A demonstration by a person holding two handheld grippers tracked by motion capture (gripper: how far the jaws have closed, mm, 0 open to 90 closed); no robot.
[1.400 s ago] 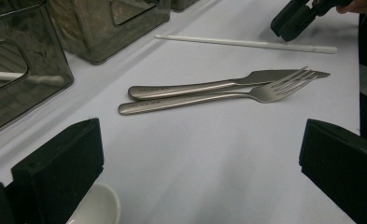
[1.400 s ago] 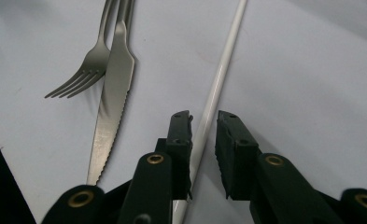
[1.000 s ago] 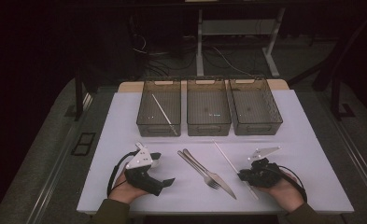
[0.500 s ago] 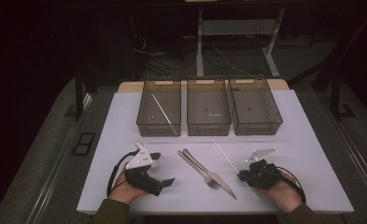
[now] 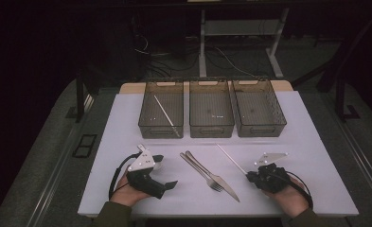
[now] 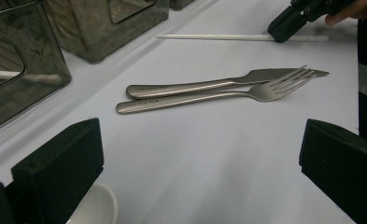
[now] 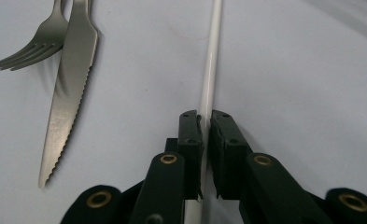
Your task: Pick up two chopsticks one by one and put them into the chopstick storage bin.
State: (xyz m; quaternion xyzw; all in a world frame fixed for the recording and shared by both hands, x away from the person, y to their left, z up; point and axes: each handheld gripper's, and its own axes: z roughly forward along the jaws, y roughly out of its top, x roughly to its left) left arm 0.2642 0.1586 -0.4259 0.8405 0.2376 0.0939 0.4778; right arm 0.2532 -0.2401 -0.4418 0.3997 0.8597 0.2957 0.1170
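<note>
The right tongs (image 7: 205, 122) have just been closing, and their two black jaws now pinch the near end of a white chopstick (image 7: 211, 70) that lies flat on the table (image 5: 316, 151). In the right gripper view the stick runs straight between the pads and away toward the far side; in the high view the right tongs (image 5: 251, 175) sit low at the near right, with the chopstick (image 5: 231, 159) slanting away to the far left. The stick looks to be still resting on the table, so the grip is made but the lift is not yet begun.

The left tongs (image 6: 200, 154) are released, jaws standing wide apart with nothing between them, parked at the near left (image 5: 167, 175).

Between the two hands lie a fork (image 5: 203, 172) and a knife (image 5: 214, 176), side by side and touching, just left of the gripped chopstick.

Beyond them stand three clear bins in a row. The left bin (image 5: 146, 111) already holds one chopstick (image 5: 166, 113); the middle bin (image 5: 211, 131) and right bin (image 5: 277, 113) look empty. The likely next move is to carry this stick to join its mate in the left bin.
</note>
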